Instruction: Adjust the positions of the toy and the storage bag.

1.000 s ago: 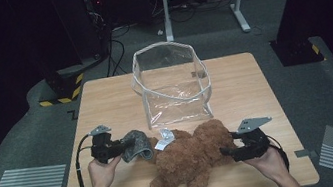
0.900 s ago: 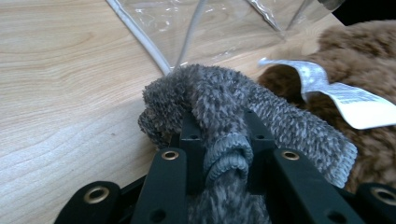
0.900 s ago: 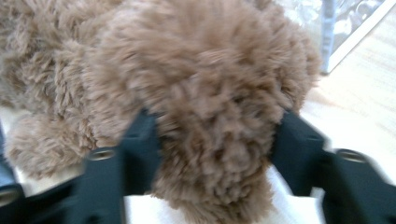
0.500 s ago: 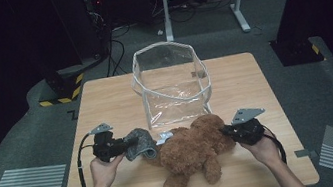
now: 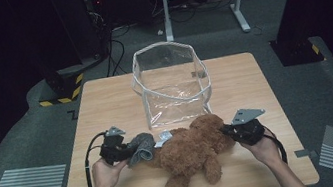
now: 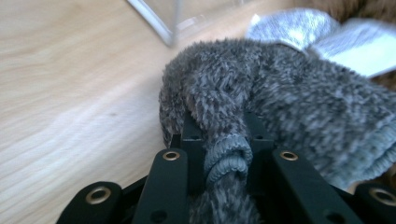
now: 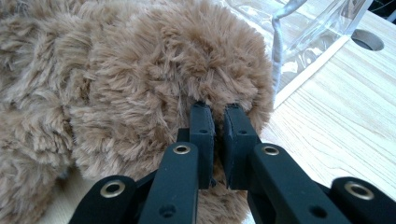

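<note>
A brown teddy bear (image 5: 189, 150) lies on the wooden table (image 5: 104, 98), its head toward the right. My right gripper (image 5: 229, 131) has just been closing and is now shut, with a tuft of the bear's head fur (image 7: 140, 74) pinched between the tips (image 7: 218, 114). A fuzzy grey sock (image 5: 142, 148) sits bunched at the bear's left end. My left gripper (image 5: 131, 152) is shut on it, and the sock's ribbed cuff (image 6: 289, 102) bulges out between the jaws (image 6: 224, 135).
A clear plastic bag (image 5: 173, 85) with a white rim stands open just behind the bear, its corner close to my right gripper (image 7: 317, 23). A small grey-white cloth piece (image 5: 164, 137) lies between sock and bear. Dark floor, cables and a stand surround the table.
My right gripper moved in to the bear's head and shut on its fur. The bear swung so its leg points to the front edge. The left gripper kept its hold on the sock.
</note>
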Tool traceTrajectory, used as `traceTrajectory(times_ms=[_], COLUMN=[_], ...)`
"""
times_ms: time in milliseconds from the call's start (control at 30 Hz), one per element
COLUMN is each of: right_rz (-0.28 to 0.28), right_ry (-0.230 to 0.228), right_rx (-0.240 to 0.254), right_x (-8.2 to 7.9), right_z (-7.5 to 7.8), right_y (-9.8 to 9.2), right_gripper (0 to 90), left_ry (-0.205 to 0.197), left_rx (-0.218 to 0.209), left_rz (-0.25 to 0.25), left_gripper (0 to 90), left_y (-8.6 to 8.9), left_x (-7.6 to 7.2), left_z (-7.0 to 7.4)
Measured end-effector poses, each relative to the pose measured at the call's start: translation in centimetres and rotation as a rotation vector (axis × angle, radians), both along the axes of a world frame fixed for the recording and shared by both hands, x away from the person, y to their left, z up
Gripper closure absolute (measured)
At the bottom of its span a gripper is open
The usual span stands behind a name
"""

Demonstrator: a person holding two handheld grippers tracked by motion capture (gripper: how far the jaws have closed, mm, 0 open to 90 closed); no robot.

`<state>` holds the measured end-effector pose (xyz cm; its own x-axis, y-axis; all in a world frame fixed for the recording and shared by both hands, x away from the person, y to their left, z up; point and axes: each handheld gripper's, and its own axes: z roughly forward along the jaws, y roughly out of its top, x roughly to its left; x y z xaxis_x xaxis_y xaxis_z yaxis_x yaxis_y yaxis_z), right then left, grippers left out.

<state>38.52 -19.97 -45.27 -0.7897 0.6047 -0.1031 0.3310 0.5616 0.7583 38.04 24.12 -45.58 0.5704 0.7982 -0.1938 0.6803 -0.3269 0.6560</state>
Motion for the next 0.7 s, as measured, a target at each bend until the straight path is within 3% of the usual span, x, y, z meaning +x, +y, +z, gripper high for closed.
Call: traceTrajectory(times_ms=[133,200,267,433,567,700], right_rz=[0.002,0.007,0.007,0.01,0.01,0.013], right_ry=[-0.01,-0.016,-0.014,-0.014,-0.009,-0.007], right_rx=[-0.001,-0.002,-0.001,-0.001,0.0,-0.006], right_x=[-0.1,-0.2,-0.3,-0.6,-0.7,-0.8], right_z=[0.0,0.1,0.1,0.0,-0.1,-0.2], right_y=[0.1,0.0,0.0,-0.2,-0.4,-0.5], right_gripper=[83.9,84.1,84.7,86.1,86.9,88.5], left_ry=[-0.041,-0.05,-0.047,-0.015,-0.005,-0.009], left_rx=[-0.087,-0.155,-0.187,-0.145,-0.043,0.059], left_rz=[-0.004,-0.009,-0.015,-0.048,-0.047,-0.006], left_gripper=[75.3,75.1,75.0,74.9,74.9,75.0], left_y=[-0.6,-1.1,-1.9,-4.5,-5.8,-5.0], left_x=[0.3,0.8,1.3,2.6,3.1,3.1], left_z=[0.4,0.5,0.5,-0.8,-1.8,-1.8])
